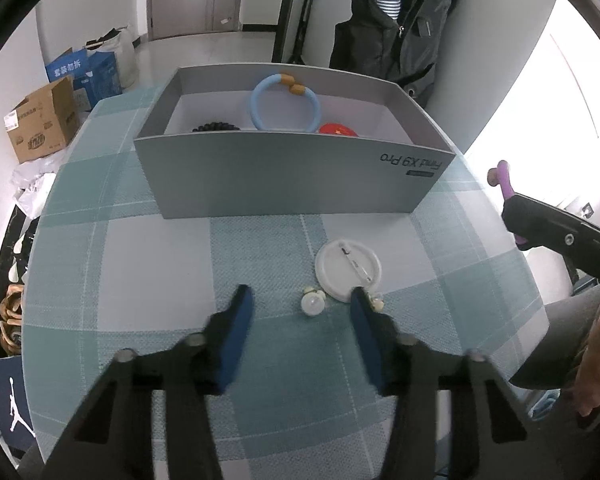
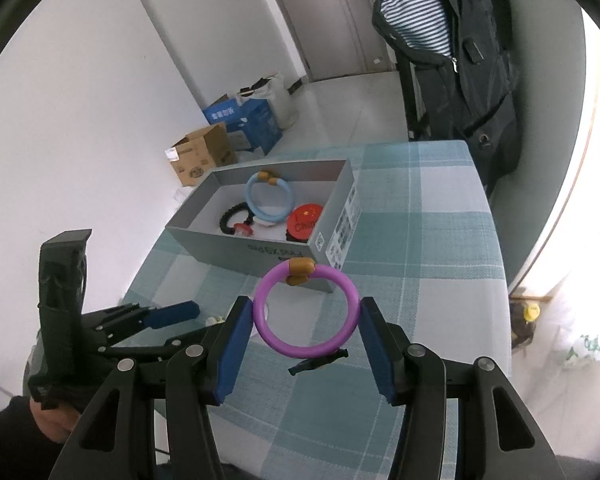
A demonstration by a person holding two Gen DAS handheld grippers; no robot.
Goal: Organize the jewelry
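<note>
– Where's the purple ring [image 2: 306, 312]?
– Pinched between the pads of the right gripper [image 2: 306, 322], held up in the air in front of the grey box [image 2: 260, 250].
– And the left gripper [image 1: 302, 306]?
– Jaws spread wide, gripping nothing, low over the checked tablecloth [image 1: 148, 264] in front of the box, with a small pearl piece [image 1: 313, 304] and a white badge [image 1: 348, 274] between its tips.
– Inside the box?
– A blue ring [image 2: 268, 198], a black bracelet [image 2: 230, 216], a red badge [image 2: 305, 218].

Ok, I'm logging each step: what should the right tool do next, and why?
Probably carry the purple ring bracelet, gripped by the right tool, forward over the open grey cardboard box; the light blue ring bracelet already lies inside.
</note>
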